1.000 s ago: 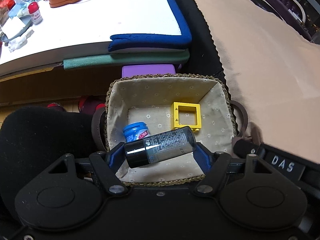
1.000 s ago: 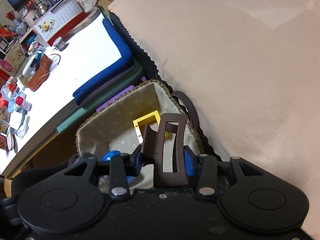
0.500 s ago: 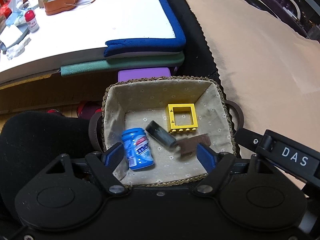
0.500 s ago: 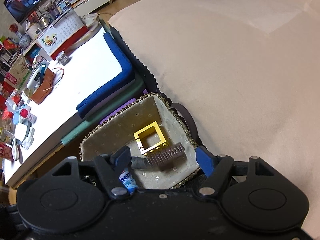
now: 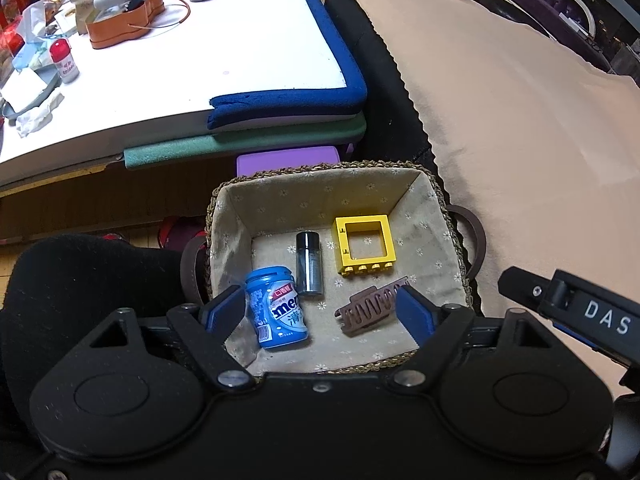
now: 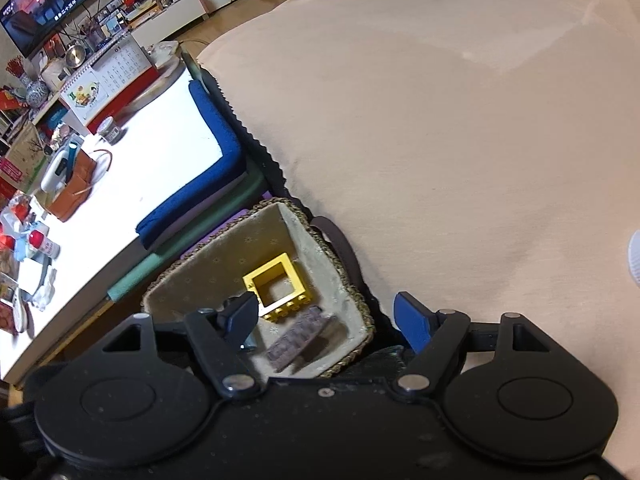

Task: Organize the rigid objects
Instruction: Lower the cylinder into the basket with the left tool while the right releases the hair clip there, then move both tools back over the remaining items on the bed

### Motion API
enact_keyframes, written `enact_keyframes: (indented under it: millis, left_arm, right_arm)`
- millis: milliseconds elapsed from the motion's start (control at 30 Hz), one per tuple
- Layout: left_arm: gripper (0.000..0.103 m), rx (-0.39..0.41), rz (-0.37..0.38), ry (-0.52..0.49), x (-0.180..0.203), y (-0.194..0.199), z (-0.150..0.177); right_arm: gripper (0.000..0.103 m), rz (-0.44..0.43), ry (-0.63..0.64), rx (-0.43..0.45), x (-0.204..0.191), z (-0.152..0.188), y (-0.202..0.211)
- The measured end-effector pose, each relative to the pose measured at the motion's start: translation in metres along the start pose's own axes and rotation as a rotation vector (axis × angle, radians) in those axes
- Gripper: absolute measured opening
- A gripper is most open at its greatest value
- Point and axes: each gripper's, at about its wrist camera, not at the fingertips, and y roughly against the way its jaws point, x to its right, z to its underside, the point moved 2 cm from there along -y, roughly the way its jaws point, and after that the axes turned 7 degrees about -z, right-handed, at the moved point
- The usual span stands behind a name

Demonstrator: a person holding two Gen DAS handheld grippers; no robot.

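Four things down in the basket (image 5: pixel 224 216), all on its cloth floor. Dark bottle (image 5: pixel 308 263) on its side near the middle, cap end toward the far wall. Just left and nearer: blue gum jar (image 5: pixel 277 307), tipped on its side, its top close beside the bottle's near end. Right of the bottle, apart from it: yellow frame block (image 5: pixel 366 246), lying flat, studs toward the camera. Nearer than the block: brown hair clip (image 5: pixel 370 309), flat, teeth up, touching neither block nor bottle.

Same basket (image 6: pixel 352 288) seen from the right wrist, with block (image 6: pixel 278 287) and clip (image 6: pixel 298 338) in it, clip blurred; bottle and jar mostly hidden behind the left finger there.

Left gripper (image 5: pixel 320 314) over the near rim, jaws spread wide and just been opening, nothing pinched; jar just beside the left finger (image 5: pixel 225 312), contact hard to judge, clip close by the right one. Right gripper (image 6: pixel 330 320) also over the basket's near corner, jaws apart, just been opening, nothing gripped; clip below and between them, free of the pads.

Beyond the basket: purple box (image 5: pixel 286 160), green and blue pads stacked under a white table (image 5: pixel 200 60). To the right, wide beige cloth (image 5: pixel 520 120).
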Motion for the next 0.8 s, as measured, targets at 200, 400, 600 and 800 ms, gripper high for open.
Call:
enact_keyframes:
  millis: [200,400,600,800]
  left_arm:
    - [0.078,0.014,-0.015,-0.003,0.000,0.002,0.000]
    - [0.078,0.035,-0.029,-0.023,0.003,0.004,0.001]
    - [0.078,0.057,-0.030,-0.051,0.007,0.007,0.003]
    - [0.078,0.082,-0.026,-0.094,0.013,0.011,0.006]
  right_arm:
    - [0.086,0.045,0.032,0.002,0.002,0.004,0.001]
    - [0.092,0.069,0.046,0.003,0.008,0.008,0.005]
    - [0.093,0.088,0.051,0.003,0.017,0.015,0.010]
    - [0.095,0.088,0.037,0.007,0.033,0.025,0.021]
